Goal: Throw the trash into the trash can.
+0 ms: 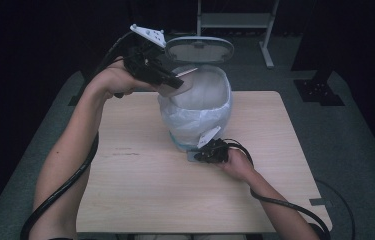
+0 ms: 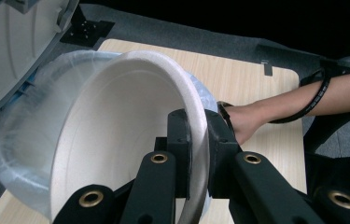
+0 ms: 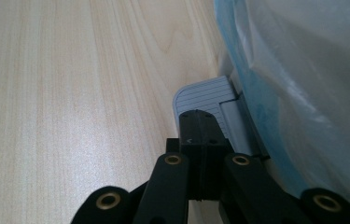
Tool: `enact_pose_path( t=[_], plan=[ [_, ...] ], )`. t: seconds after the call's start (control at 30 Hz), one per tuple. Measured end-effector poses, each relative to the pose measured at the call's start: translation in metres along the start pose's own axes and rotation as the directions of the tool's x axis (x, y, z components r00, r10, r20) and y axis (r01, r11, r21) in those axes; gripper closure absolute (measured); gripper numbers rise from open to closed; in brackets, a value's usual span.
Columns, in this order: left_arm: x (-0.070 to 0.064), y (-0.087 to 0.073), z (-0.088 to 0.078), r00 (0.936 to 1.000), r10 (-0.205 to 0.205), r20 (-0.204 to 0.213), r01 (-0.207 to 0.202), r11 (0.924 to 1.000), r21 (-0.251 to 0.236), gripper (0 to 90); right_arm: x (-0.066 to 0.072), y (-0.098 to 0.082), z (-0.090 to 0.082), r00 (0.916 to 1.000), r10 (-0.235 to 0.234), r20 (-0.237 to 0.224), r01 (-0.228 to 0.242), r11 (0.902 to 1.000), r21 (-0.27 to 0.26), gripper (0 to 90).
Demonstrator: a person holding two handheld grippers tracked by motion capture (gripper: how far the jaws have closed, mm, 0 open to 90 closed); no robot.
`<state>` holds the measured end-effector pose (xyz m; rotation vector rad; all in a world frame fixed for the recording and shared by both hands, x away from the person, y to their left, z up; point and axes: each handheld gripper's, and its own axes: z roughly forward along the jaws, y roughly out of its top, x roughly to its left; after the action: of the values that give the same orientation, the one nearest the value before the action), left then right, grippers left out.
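nearest me, my right gripper (image 1: 210,151) has its jaws clenched with nothing between them, pressing down on the grey pedal (image 3: 204,95) at the foot of the bin (image 1: 195,127) on the worktop (image 1: 140,175). that step looks done: the lid (image 1: 199,49) stands open. farther off, my left gripper (image 1: 167,80) grasps a white paper bowl (image 2: 126,135) by its rim, one jaw inside and one outside. the bowl is tilted on edge at the mouth of the bin liner (image 2: 18,140), partly inside. still left, i judge: letting the bowl drop in, then easing off the pedal.
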<state>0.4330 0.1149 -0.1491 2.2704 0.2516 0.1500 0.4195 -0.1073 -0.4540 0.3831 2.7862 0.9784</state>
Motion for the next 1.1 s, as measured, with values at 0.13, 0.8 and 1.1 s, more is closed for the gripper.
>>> enact_pose_path(
  t=[0.13, 0.8, 1.1],
  plan=[
    [0.002, 0.004, 0.007, 1.0000, 0.003, 0.007, -0.003, 1.0000, 0.002, 82.9, 0.000, 0.000, 0.000, 1.0000, 0.000, 0.000, 0.000, 1.0000, 0.002, 90.0],
    [0.000, 0.009, 0.034, 0.9990, 0.044, -0.009, -0.044, 0.9986, -0.030, 66.4, 0.001, -0.001, 0.000, 0.9999, 0.013, 0.004, -0.013, 0.9999, -0.007, 90.0],
    [-0.011, -0.013, 0.017, 0.9998, 0.017, -0.008, -0.018, 0.9961, -0.086, 55.8, 0.001, 0.000, 0.000, 1.0000, 0.004, 0.008, -0.004, 1.0000, -0.002, 90.0]
  ],
)
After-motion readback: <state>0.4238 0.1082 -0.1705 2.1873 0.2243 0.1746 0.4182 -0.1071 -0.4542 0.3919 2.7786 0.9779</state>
